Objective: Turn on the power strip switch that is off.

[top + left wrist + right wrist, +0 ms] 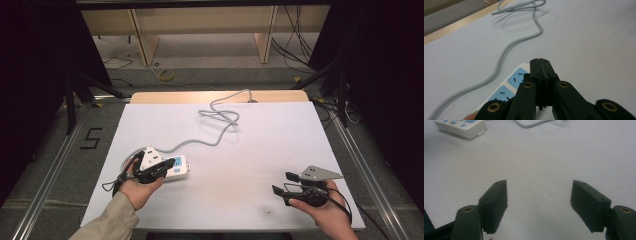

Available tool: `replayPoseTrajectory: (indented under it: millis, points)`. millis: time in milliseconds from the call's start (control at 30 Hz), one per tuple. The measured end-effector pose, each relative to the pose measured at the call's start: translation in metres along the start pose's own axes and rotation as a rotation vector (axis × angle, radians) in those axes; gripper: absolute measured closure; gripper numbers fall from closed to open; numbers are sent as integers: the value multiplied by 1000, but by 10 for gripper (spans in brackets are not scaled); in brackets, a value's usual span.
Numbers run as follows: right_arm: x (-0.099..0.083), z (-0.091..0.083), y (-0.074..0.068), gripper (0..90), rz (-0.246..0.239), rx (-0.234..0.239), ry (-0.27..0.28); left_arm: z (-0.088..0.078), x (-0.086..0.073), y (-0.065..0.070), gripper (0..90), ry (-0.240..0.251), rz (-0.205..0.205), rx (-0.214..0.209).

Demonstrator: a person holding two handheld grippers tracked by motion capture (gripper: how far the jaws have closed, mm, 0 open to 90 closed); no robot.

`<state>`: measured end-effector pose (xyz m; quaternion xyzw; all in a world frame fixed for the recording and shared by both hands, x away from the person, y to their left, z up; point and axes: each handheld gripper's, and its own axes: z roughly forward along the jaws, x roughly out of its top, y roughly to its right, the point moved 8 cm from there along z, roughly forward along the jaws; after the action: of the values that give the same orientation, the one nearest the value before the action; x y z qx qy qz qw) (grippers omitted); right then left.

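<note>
**Closed gripper rests over power strip on white table**

A white power strip [176,169] with blue socket faces lies on the near left part of the white table [250,150], its long axis running roughly left to right in the high view, slightly tilted. Its grey cord [215,125] leaves the far end and snakes across the table to a loose loop near the back edge, then over the wooden rim [150,97].

The left gripper [167,164] sits over the strip's near end, jaws pressed flat together with nothing between them. The left gripper view shows what the high view cannot: two blue socket panels [509,86] beside the closed black tips, and the cord curving away up the frame. Whether the tips touch the strip cannot be told.

The right gripper [282,183] is held well apart at the near right of the table, jaws spread wide and empty, pointing left. The right gripper view looks between its fingers [495,202] across bare table to the strip's end in the top left corner.
</note>
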<state>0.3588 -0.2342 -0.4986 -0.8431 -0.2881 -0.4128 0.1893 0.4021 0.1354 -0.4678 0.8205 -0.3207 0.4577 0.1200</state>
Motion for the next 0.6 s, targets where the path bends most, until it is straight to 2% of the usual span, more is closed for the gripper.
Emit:
replayPoseTrajectory:
  millis: [600]
  points:
    - [0,0,0,304,2,1,-2,-8,-6,-14,898,-13,-26,40]
